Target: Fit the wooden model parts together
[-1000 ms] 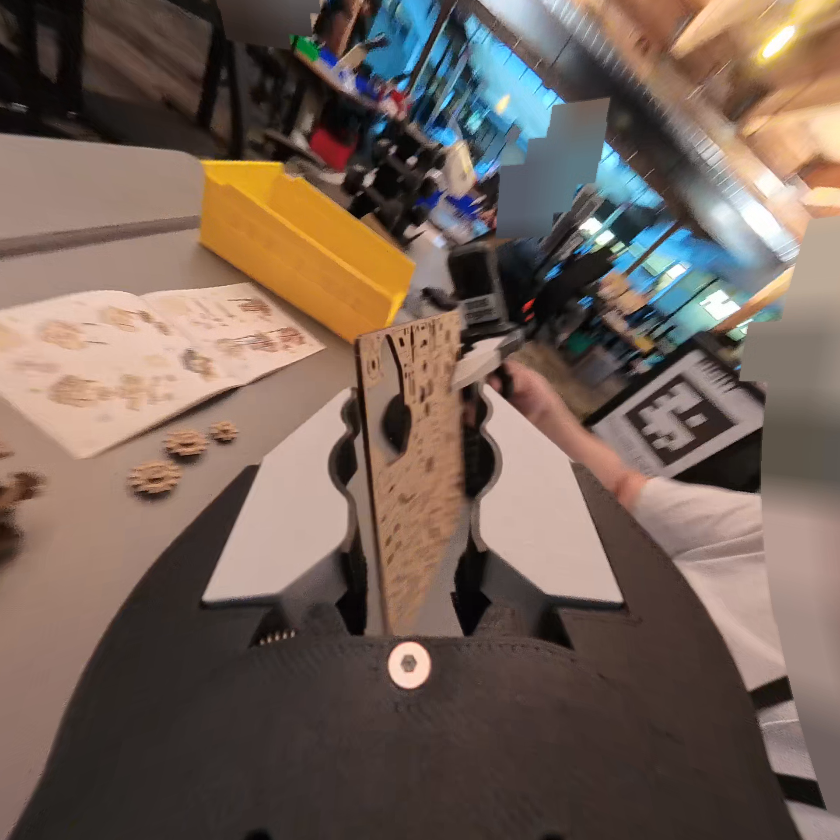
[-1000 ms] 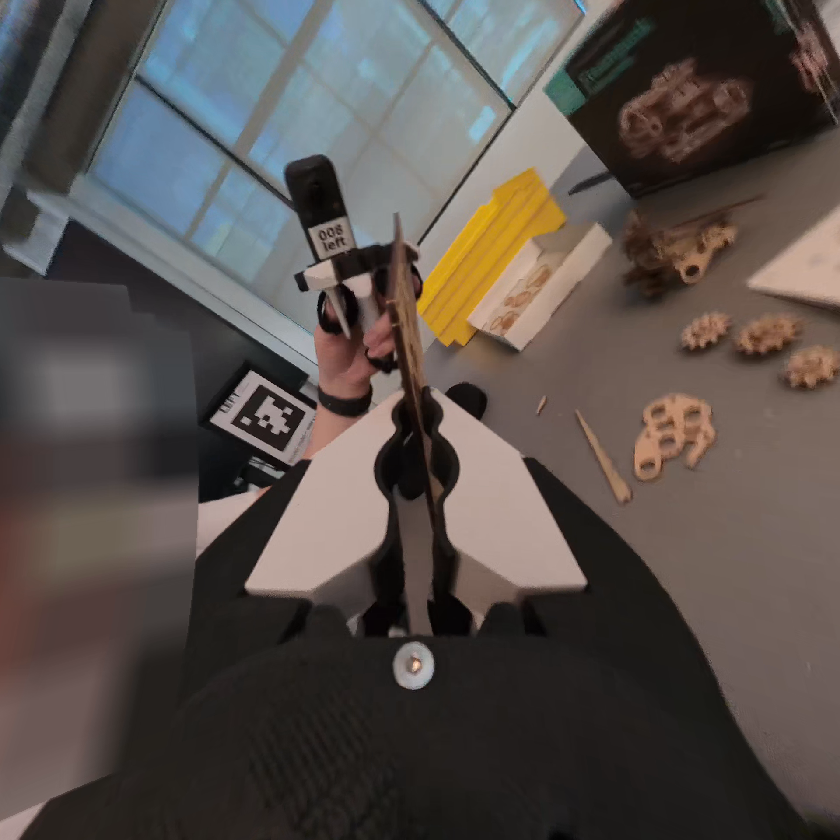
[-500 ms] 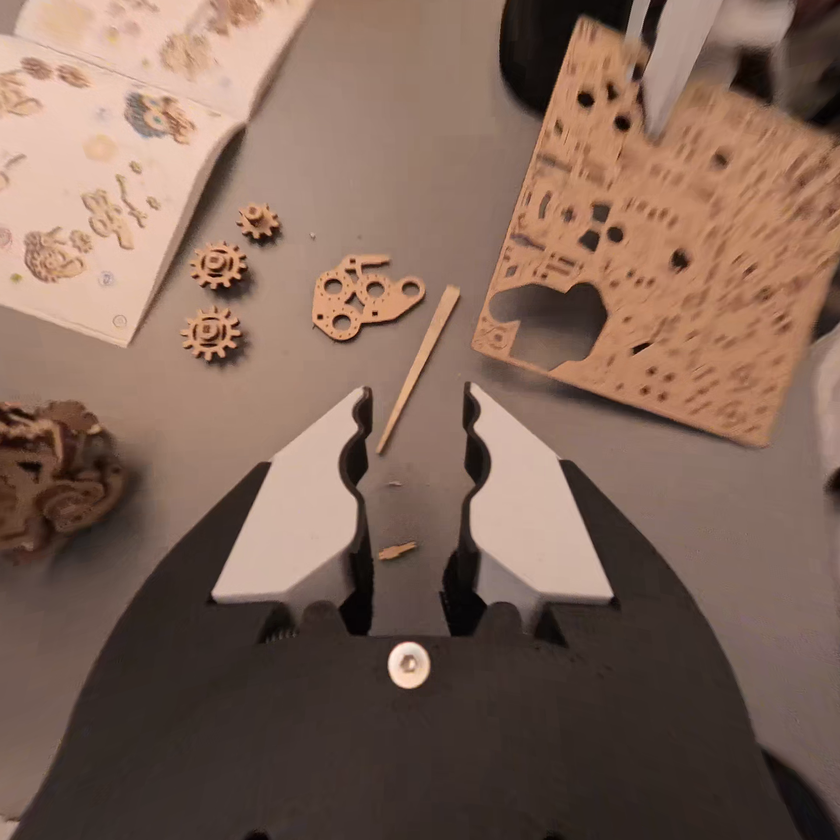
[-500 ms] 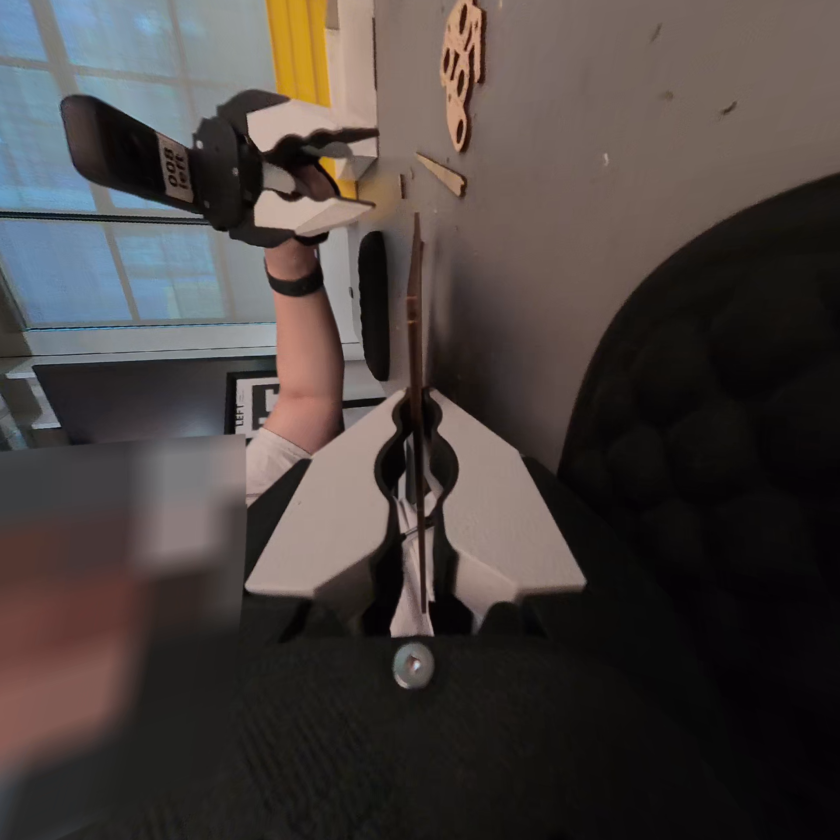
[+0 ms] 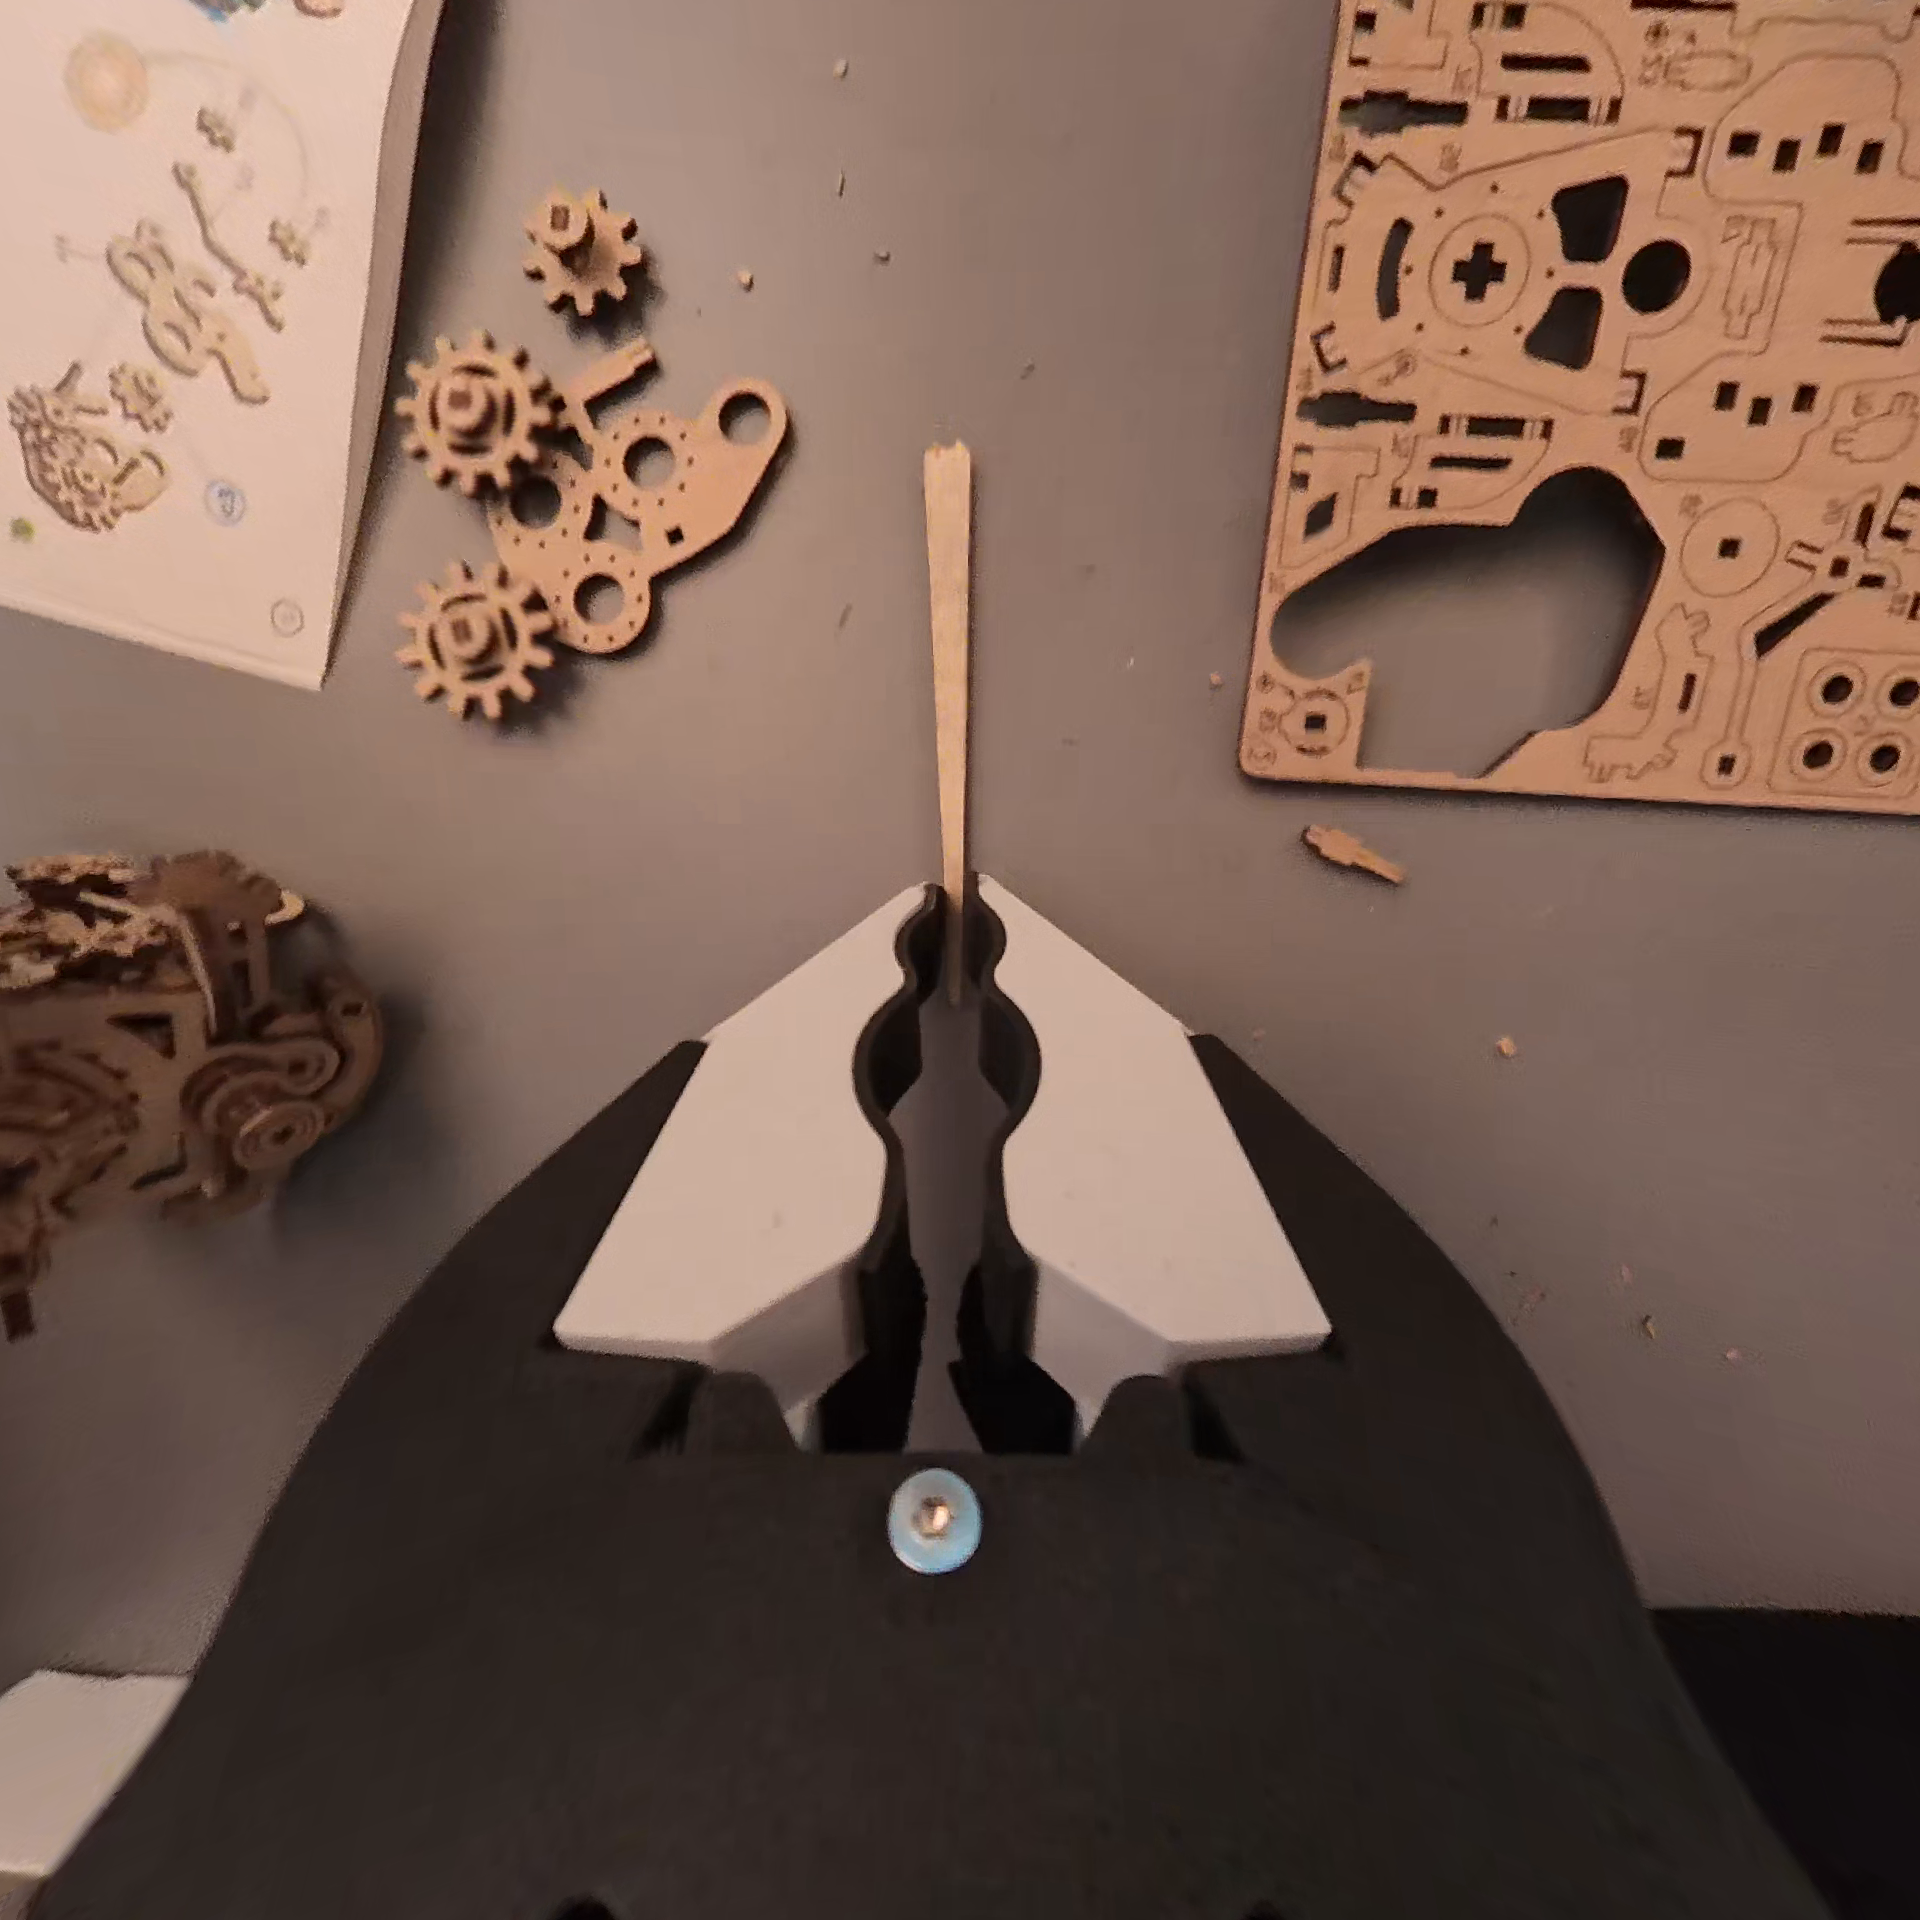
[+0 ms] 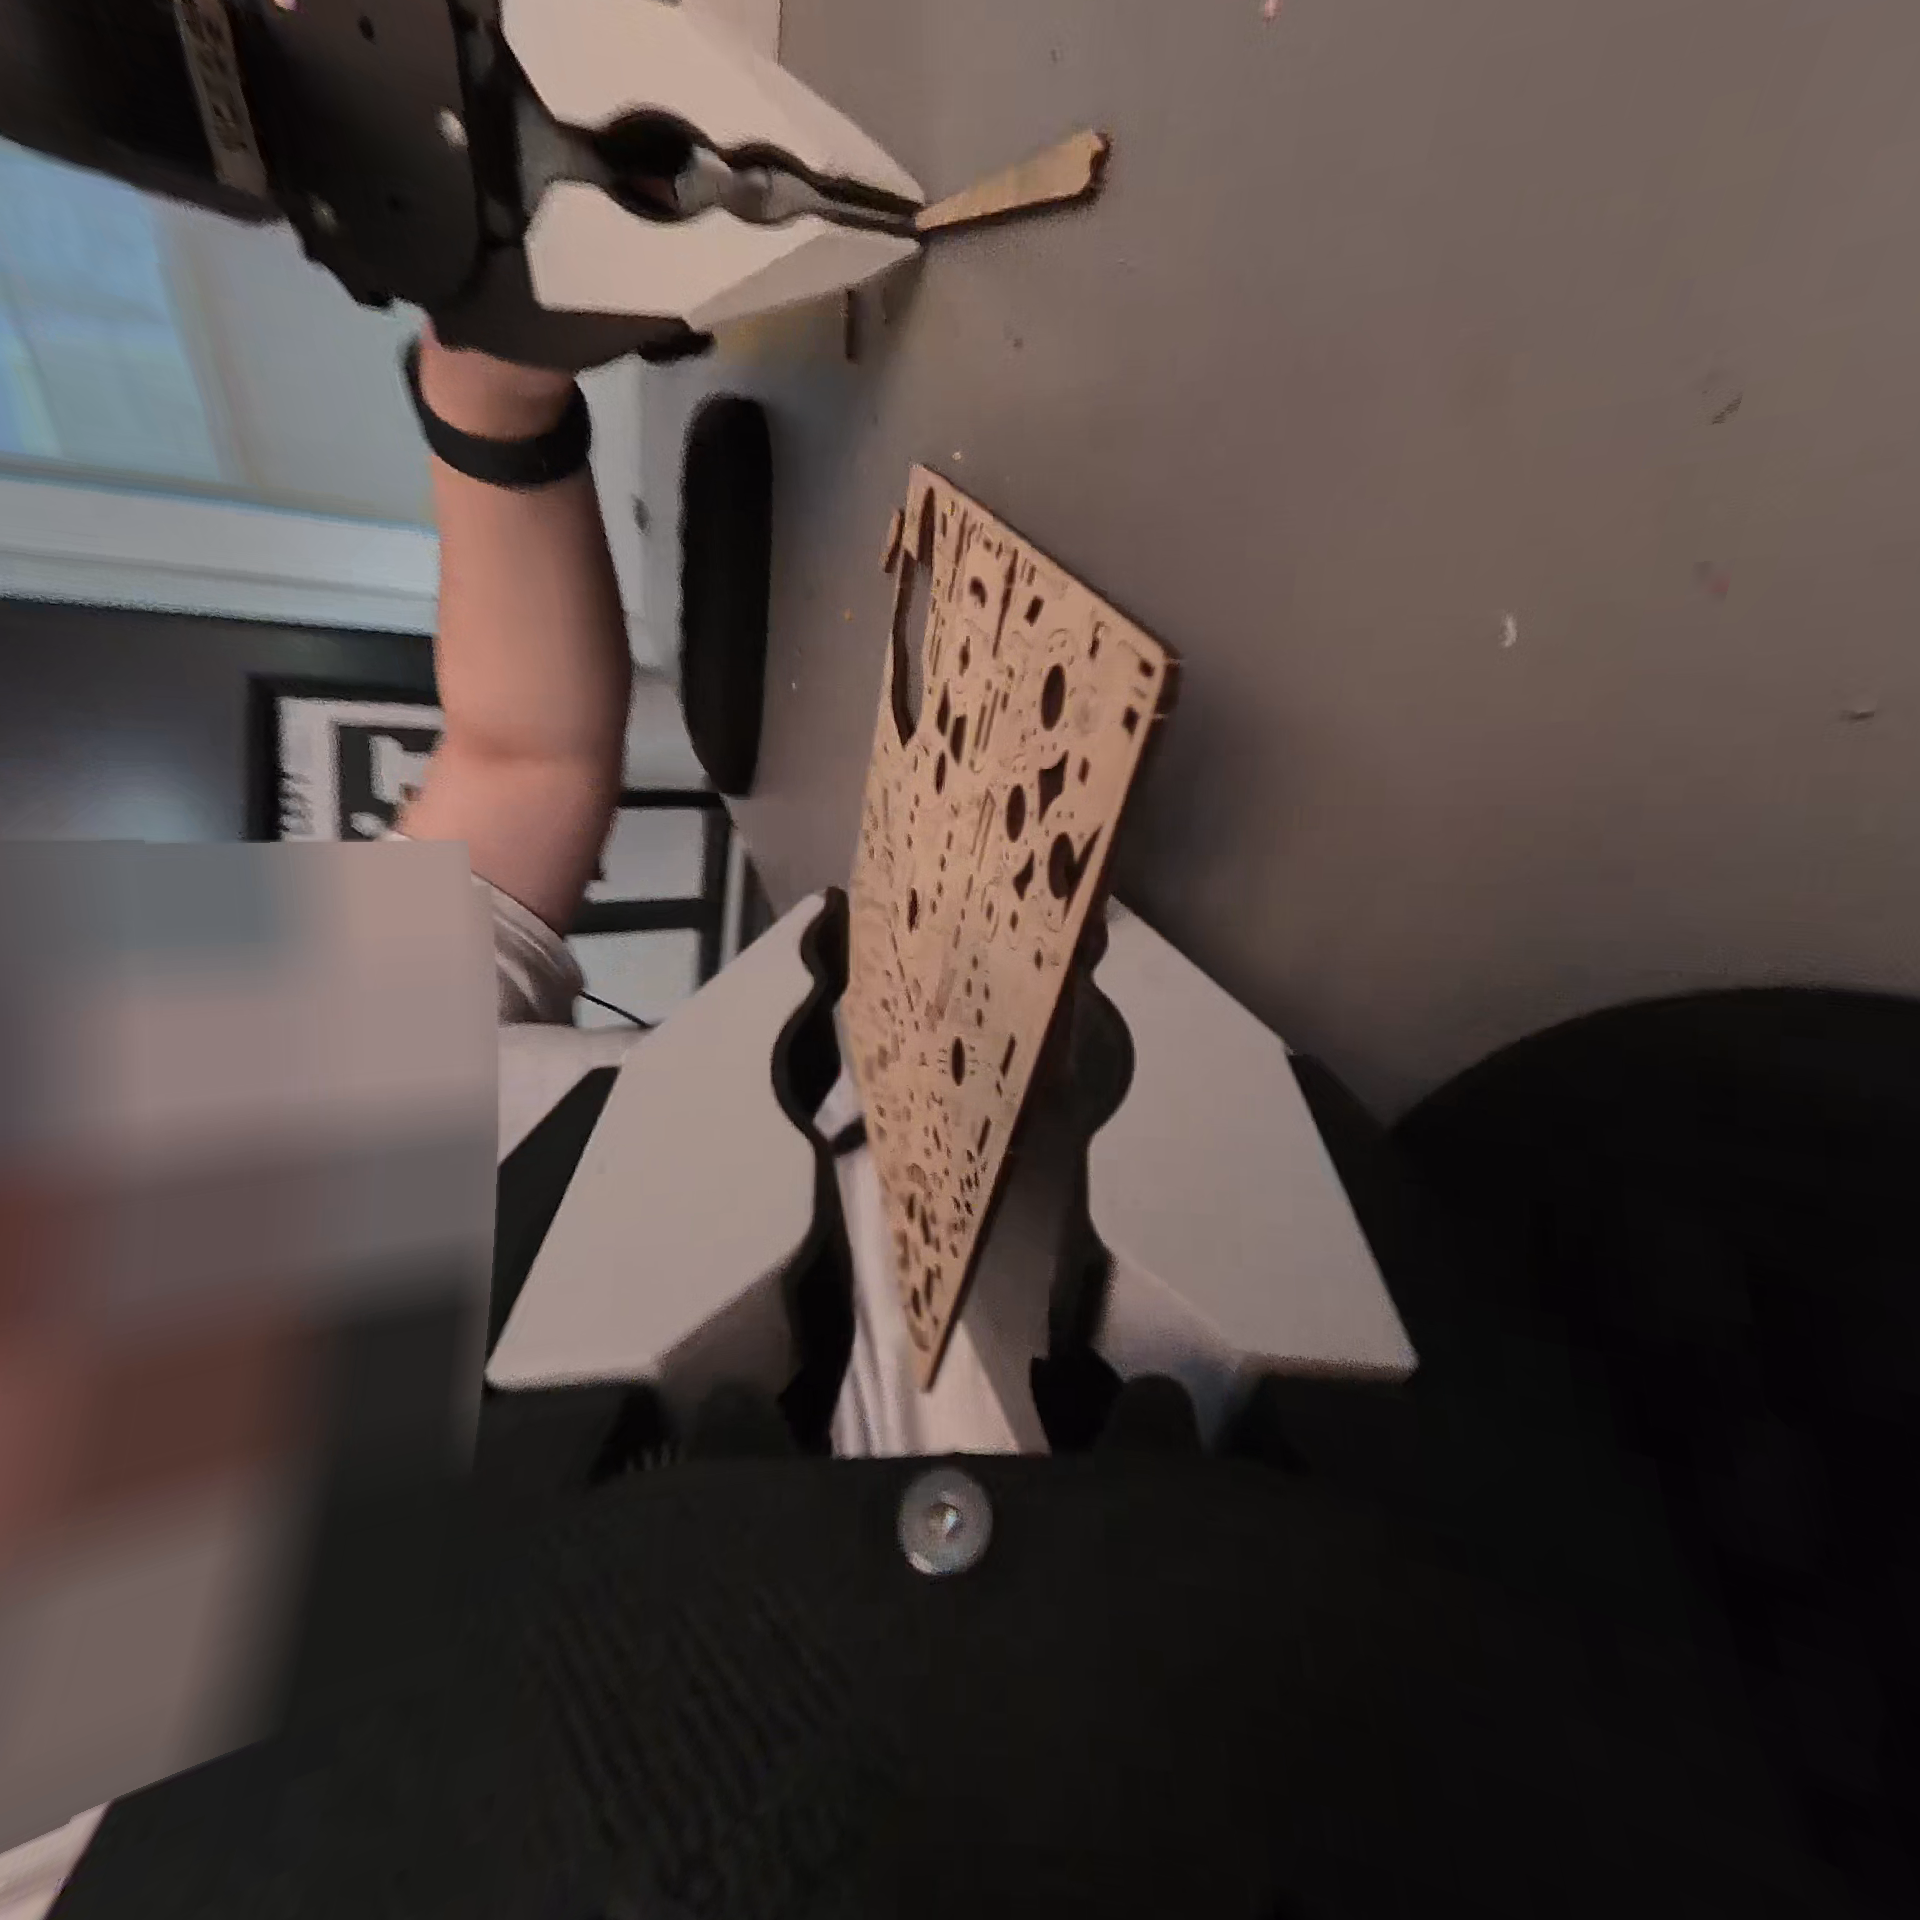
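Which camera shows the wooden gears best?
The left wrist view. It looks down on the three gears lying on the grey table beside the flat holed plate, teeth clear. The right wrist view shows no gears, only the wooden sheet and the left gripper.

Both views are dim with warm, soft light. The grey matte tabletop [image 5: 1091, 260] shows faint shadows. Wide-angle bending warps the edges. The right wrist view is slightly blurred; pale daylight enters from the bright window [image 6: 94, 343] at left.
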